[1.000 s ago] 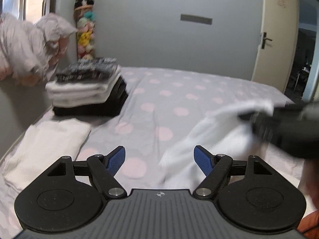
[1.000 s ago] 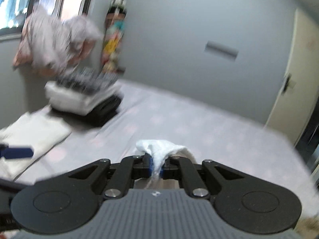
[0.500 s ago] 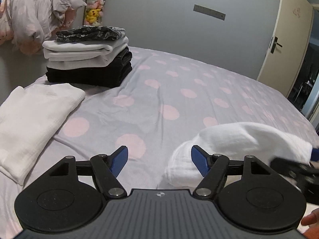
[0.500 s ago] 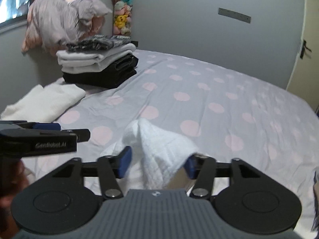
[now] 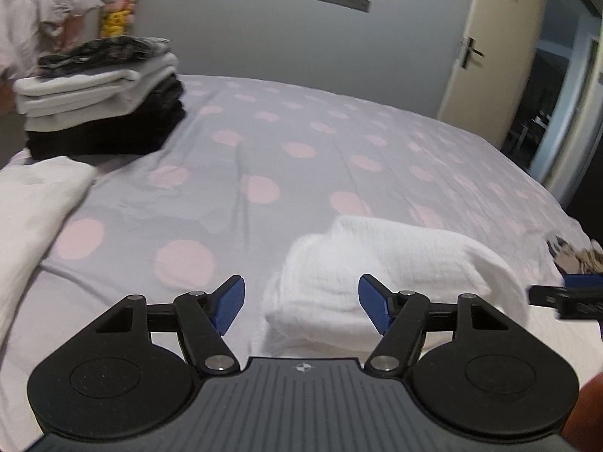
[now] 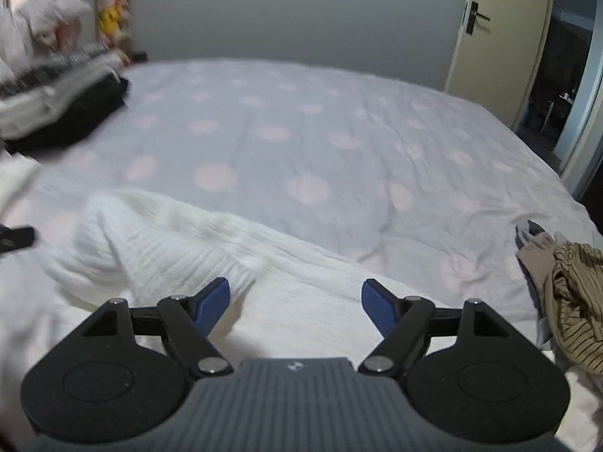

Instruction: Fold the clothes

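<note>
A white crinkled garment point(image 5: 384, 263) lies loosely bunched on the polka-dot bed point(image 5: 301, 158), just ahead of both grippers; in the right wrist view it point(image 6: 181, 241) spreads from the left toward the centre. My left gripper point(image 5: 301, 307) is open and empty, its right finger over the garment's near edge. My right gripper point(image 6: 296, 307) is open and empty just above the cloth. The right gripper's tip point(image 5: 569, 293) shows at the right edge of the left wrist view.
A stack of folded clothes point(image 5: 101, 98), black below, white and patterned on top, stands at the far left. A folded white piece point(image 5: 34, 203) lies in front of it. A striped and tan heap point(image 6: 565, 293) lies at the bed's right edge. A door point(image 5: 490, 49) stands far right.
My right gripper, shut on the white garment a second ago, has opened and let it drop onto the bed, then shifted right. My left gripper stayed open.
</note>
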{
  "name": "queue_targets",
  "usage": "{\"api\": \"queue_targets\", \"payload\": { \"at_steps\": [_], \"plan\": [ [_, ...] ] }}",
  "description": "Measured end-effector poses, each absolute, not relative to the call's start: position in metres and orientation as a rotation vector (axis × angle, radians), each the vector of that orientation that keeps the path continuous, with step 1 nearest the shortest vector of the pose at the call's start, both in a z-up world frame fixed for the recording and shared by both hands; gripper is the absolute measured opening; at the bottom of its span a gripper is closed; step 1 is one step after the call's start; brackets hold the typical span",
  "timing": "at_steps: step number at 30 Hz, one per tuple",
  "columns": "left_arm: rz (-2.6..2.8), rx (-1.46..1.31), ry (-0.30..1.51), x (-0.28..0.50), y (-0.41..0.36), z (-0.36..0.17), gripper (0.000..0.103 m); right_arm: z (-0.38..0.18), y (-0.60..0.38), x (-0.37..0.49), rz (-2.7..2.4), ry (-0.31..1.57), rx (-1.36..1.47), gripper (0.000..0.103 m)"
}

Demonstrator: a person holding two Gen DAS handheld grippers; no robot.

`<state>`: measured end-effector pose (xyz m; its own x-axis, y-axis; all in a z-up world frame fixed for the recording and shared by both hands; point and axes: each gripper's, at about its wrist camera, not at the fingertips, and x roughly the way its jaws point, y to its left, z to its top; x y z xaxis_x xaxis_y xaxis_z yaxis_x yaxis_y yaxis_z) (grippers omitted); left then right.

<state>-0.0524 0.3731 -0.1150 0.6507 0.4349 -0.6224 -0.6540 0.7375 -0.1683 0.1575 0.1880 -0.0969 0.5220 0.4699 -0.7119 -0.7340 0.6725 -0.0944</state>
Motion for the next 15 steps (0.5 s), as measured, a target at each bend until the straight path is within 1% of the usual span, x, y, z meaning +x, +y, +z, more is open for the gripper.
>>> {"api": "queue_targets", "payload": {
  "at_steps": [3, 6, 12, 13, 15],
  "plan": [
    [0.625, -0.378, 0.637, -0.043, 0.371, -0.125, 0.079, -0.117, 0.197, 0.178, 0.726, 0.794, -0.397, 0.081],
    [0.633, -0.376, 0.689, -0.037, 0.374, -0.136, 0.079, -0.136, 0.207, 0.188, 0.723, 0.811, -0.432, 0.081],
    [0.650, -0.393, 0.738, -0.034, 0.384, -0.146, 0.079, -0.172, 0.228, 0.202, 0.754, 0.920, -0.437, 0.082],
    [0.654, -0.391, 0.741, -0.034, 0.385, -0.147, 0.079, -0.177, 0.232, 0.202, 0.753, 0.927, -0.447, 0.081],
    [0.668, -0.383, 0.747, -0.034, 0.387, -0.148, 0.079, -0.181, 0.240, 0.199, 0.775, 0.931, -0.454, 0.071]
  ]
}}
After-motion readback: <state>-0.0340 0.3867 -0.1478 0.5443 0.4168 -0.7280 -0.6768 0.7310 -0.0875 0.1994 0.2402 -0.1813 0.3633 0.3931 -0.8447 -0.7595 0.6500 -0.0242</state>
